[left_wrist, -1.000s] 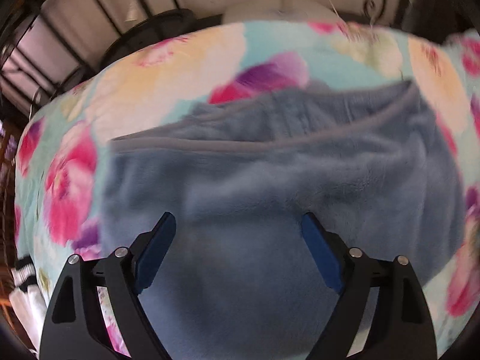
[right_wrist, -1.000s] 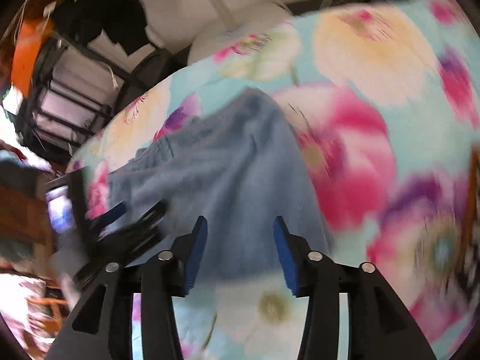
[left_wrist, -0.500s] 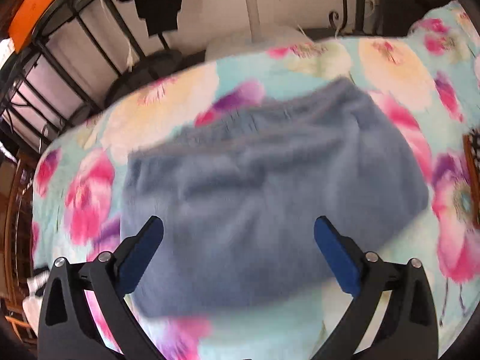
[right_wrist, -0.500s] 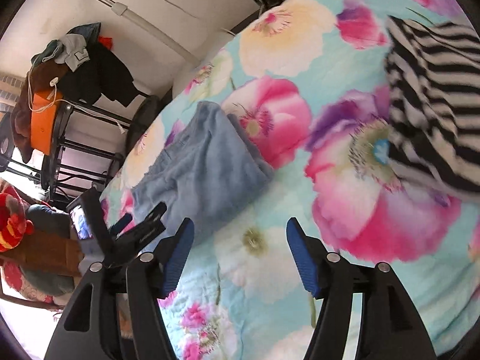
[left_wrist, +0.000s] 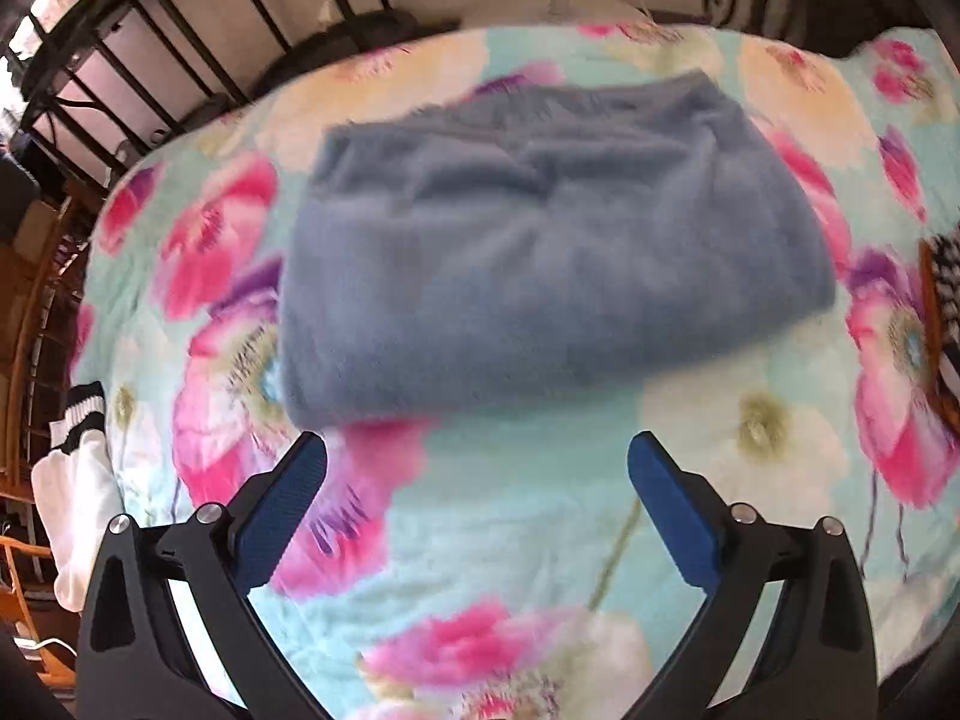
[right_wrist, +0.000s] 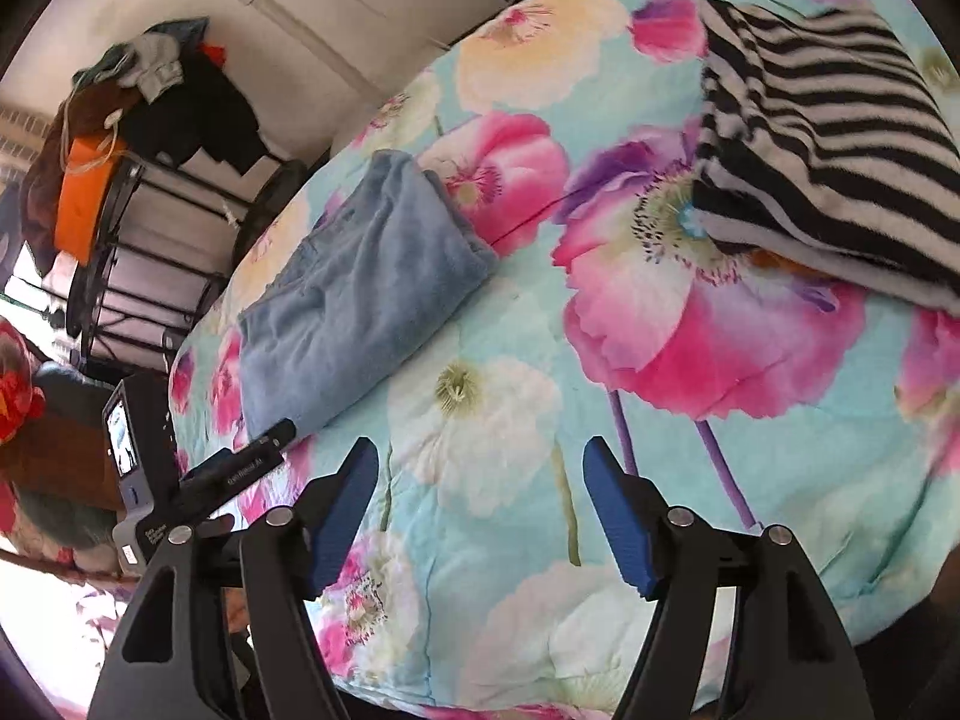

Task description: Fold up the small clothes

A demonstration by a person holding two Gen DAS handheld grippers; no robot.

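A folded blue fleece garment [left_wrist: 540,240] lies flat on the floral bedspread [left_wrist: 510,510]; it also shows in the right wrist view [right_wrist: 360,294] at the left. My left gripper [left_wrist: 477,468] is open and empty, just in front of the garment's near edge, not touching it. My right gripper [right_wrist: 480,474] is open and empty, above the bedspread [right_wrist: 690,480] to the right of the garment. The left gripper's body [right_wrist: 228,474] shows at the left in the right wrist view.
A folded black-and-white striped garment [right_wrist: 828,132] lies on the bed at the right; its edge shows in the left wrist view [left_wrist: 945,276]. A black metal rack [right_wrist: 132,240] with clothes stands past the far bed edge. White socks [left_wrist: 78,492] lie off the left edge.
Both grippers have drawn back from the blue garment, which now lies folded and free. The right gripper has swung right, bringing the striped garment into view.
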